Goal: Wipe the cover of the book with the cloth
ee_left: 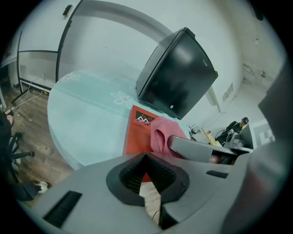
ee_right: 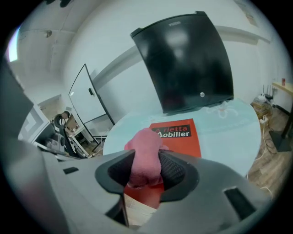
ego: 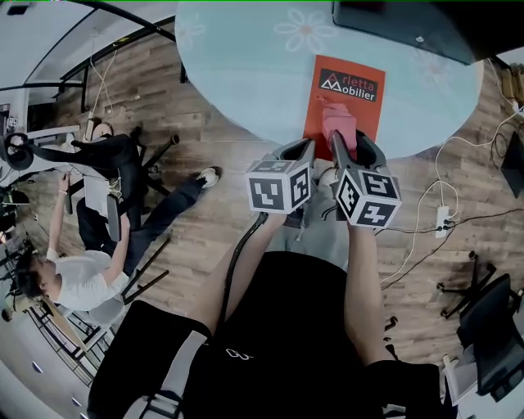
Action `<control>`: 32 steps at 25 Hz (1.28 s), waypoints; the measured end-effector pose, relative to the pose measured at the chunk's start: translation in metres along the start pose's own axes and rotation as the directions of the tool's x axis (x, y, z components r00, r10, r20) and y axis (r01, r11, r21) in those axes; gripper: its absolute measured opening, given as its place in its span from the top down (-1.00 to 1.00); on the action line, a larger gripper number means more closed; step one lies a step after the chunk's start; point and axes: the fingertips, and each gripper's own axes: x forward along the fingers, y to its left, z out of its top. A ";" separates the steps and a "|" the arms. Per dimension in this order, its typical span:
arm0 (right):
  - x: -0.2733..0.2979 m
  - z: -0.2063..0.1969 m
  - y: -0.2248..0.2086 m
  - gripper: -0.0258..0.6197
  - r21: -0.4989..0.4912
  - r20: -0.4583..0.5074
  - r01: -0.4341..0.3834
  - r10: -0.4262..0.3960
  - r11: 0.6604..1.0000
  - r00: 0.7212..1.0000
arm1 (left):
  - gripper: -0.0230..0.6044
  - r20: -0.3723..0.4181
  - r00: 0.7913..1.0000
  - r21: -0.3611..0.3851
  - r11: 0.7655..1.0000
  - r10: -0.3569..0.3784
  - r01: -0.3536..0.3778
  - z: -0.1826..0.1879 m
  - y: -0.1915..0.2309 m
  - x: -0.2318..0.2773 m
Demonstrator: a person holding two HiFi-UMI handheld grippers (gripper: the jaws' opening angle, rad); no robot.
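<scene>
An orange-red book (ego: 348, 90) with a black title band lies on the round pale-blue table (ego: 246, 74), close to its near edge. My right gripper (ego: 342, 143) is shut on a pink cloth (ego: 338, 123), which hangs over the near half of the cover. In the right gripper view the cloth (ee_right: 145, 157) fills the gap of the right gripper (ee_right: 146, 170), and the book (ee_right: 181, 137) lies beyond. My left gripper (ego: 299, 151) hovers just left of it at the table's edge, shut on nothing. The left gripper view shows this left gripper (ee_left: 146, 157), the book (ee_left: 136, 132) and the cloth (ee_left: 162, 135).
A large black box-like device (ego: 393, 24) stands on the table behind the book (ee_left: 178, 75) (ee_right: 187, 59). A person sits on a chair (ego: 90, 245) at the left on the wood floor. Cables and a power strip (ego: 442, 217) lie to the right.
</scene>
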 end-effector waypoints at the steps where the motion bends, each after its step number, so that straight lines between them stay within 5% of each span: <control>1: 0.002 -0.002 0.008 0.42 -0.015 -0.001 -0.002 0.002 1.000 1.000 | 0.89 -0.002 1.000 -0.001 1.000 0.000 0.000 -0.001 0.006 -0.004; 13: 0.013 -0.035 0.078 0.42 -0.024 -0.048 -0.007 0.006 1.000 0.999 | 0.89 0.010 0.999 -0.031 0.999 -0.042 0.043 -0.001 0.049 -0.041; 32: 0.001 -0.055 0.052 0.41 0.025 -0.071 -0.029 0.031 0.999 0.997 | 0.89 -0.037 0.998 -0.026 0.999 -0.043 0.042 -0.024 0.022 -0.022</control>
